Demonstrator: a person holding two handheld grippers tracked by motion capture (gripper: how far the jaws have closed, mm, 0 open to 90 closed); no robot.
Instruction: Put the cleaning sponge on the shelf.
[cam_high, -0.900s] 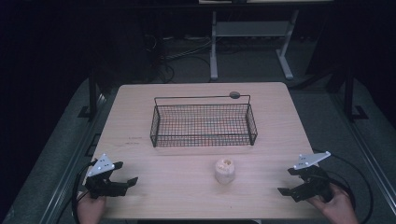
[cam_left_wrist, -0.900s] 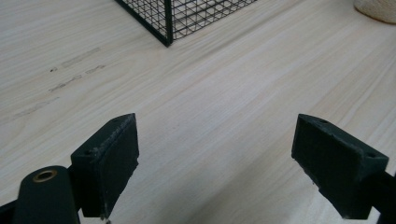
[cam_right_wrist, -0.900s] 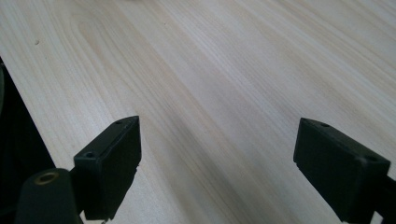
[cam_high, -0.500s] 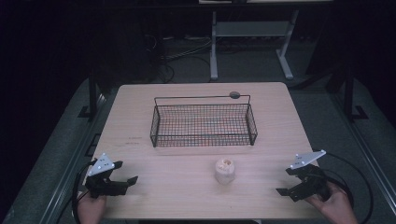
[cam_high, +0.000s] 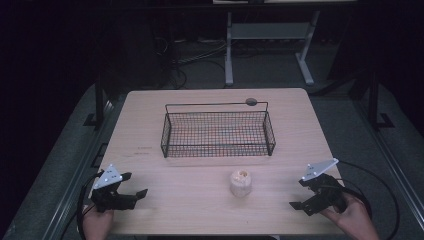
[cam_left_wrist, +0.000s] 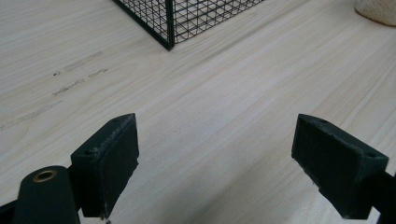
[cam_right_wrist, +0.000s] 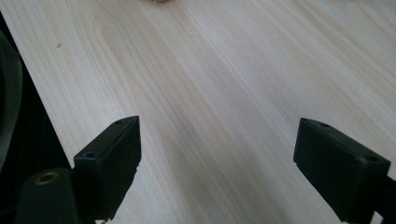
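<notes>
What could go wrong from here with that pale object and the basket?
1. The small pale object stands alone on the table; a jaw clipping it could topple or roll it.
2. The wire basket sits just behind it; a low carry might catch the front rim.
3. Both the left gripper and right gripper are open and apart from it.

Pale lump (cam_left_wrist: 379, 10) cut off at corner; basket (cam_left_wrist: 187, 16) likewise cropped.

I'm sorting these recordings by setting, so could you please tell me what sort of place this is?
Probably a lab or workshop set up for recording: a lone wooden table on grey flooring in a dark room, cables heaped on the floor behind it, and a metal stand at the back.
</notes>
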